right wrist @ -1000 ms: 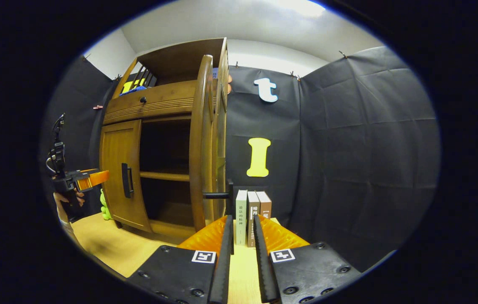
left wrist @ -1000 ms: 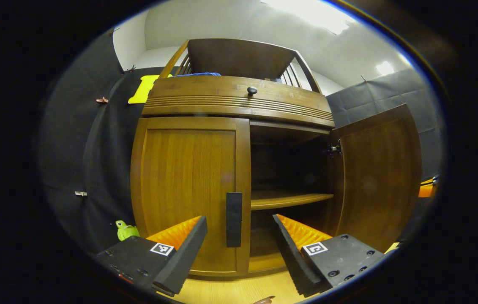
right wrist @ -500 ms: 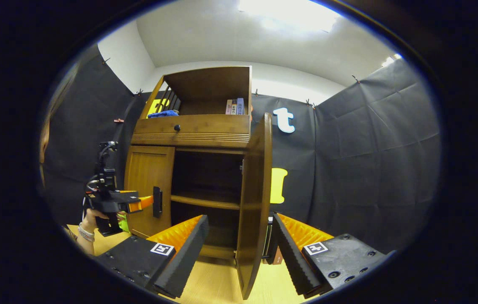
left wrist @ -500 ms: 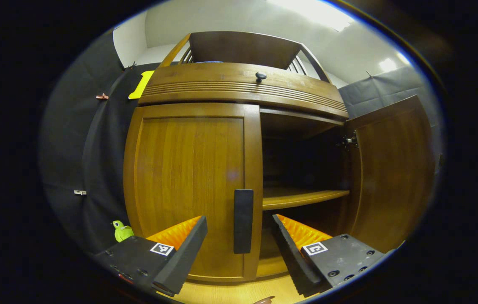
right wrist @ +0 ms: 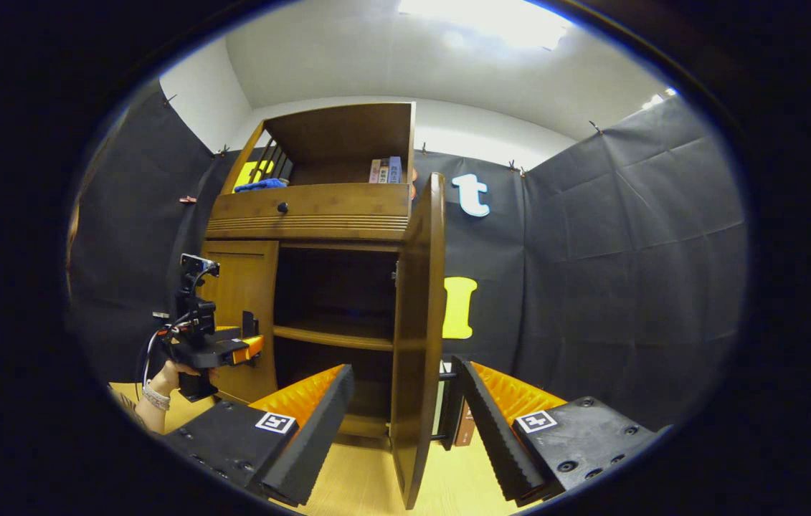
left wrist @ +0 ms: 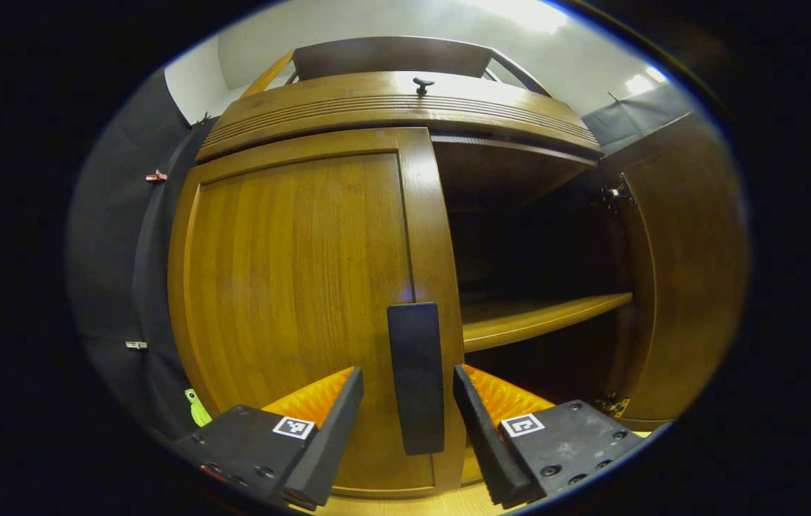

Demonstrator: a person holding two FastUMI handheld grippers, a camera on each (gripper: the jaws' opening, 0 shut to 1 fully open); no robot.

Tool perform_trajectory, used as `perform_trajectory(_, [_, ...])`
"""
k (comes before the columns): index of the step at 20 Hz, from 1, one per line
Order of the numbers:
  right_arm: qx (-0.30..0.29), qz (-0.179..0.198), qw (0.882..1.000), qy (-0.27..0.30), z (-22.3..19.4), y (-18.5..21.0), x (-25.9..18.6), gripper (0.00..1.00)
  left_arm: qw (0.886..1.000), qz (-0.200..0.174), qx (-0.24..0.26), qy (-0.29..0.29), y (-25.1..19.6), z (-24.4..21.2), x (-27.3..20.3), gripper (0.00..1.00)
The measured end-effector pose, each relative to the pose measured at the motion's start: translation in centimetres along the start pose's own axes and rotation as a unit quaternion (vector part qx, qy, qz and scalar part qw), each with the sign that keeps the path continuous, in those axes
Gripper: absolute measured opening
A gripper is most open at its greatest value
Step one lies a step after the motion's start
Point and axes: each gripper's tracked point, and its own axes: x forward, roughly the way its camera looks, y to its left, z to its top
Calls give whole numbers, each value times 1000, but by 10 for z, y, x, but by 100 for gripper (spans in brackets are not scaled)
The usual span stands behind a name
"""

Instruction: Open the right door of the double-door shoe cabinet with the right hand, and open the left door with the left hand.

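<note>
Wooden and shut, the left door [left wrist: 290,301] is seen in the left gripper view, its dark handle [left wrist: 416,376] framed between the parted fingers of the left gripper [left wrist: 405,423], not yet clamped. In the right gripper view, the right door [right wrist: 416,337] is shown swung open, edge-on between the spread right gripper [right wrist: 405,423]; half the task is judged done.

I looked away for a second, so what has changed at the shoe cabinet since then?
The left tongs moved in until the left door's handle sits between their open fingers. The right tongs let go of the right door, opened and backed off. The left door stays closed, the right one open.
</note>
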Motion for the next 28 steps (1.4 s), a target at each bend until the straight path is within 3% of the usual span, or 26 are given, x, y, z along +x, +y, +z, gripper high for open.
perform_trajectory(1, [6, -2, 1000, 1, -1, -3, 0, 96, 1000, 1, -2, 1, -1, -2, 4, 79])
perform_trajectory(6, [39, -12, 999, 12, -6, -13, 6, 96, 1000, -13, -25, 0, -10, -1, 7, 39])
perform_trajectory(8, [37, -22, 999, 6, -3, -18, 6, 97, 999, -16, -38, 4, -11, -2, 7, 36])
perform_trajectory(9, [37, -24, 999, 5, -2, -18, 6, 89, 999, -17, -45, 7, -11, -2, 7, 36])
perform_trajectory(11, [36, -20, 999, 5, -1, -13, 1, 90, 999, -19, -48, 14, -10, -4, 7, 34])
perform_trajectory(12, [33, -19, 999, 7, -2, -11, -1, 82, 998, -20, -48, 20, -10, -5, 6, 33])
perform_trajectory(13, [28, -19, 999, 10, -2, -9, -2, 82, 998, -23, -49, 19, -10, -3, 5, 31])
perform_trajectory(14, [21, -19, 1000, 12, -2, -8, -5, 89, 998, -28, -50, 22, -10, -3, 4, 29])
perform_trajectory(16, [10, -19, 1000, 15, 0, -3, -8, 90, 997, -41, -54, 24, -8, -1, -3, 30])
perform_trajectory(18, [7, -9, 1000, 12, 4, 8, -11, 97, 997, -56, -54, 25, -8, 1, -18, 29])
perform_trajectory(25, [-1, 3, 1000, -8, 17, 36, -12, 94, 992, -113, -55, 28, 4, 3, -87, 29])
perform_trajectory(26, [1, 7, 1000, -9, 18, 42, -11, 99, 991, -120, -55, 30, 8, 3, -97, 29])
perform_trajectory(28, [6, 20, 1000, -11, 19, 56, -10, 99, 989, -135, -59, 34, 18, 6, -116, 30])
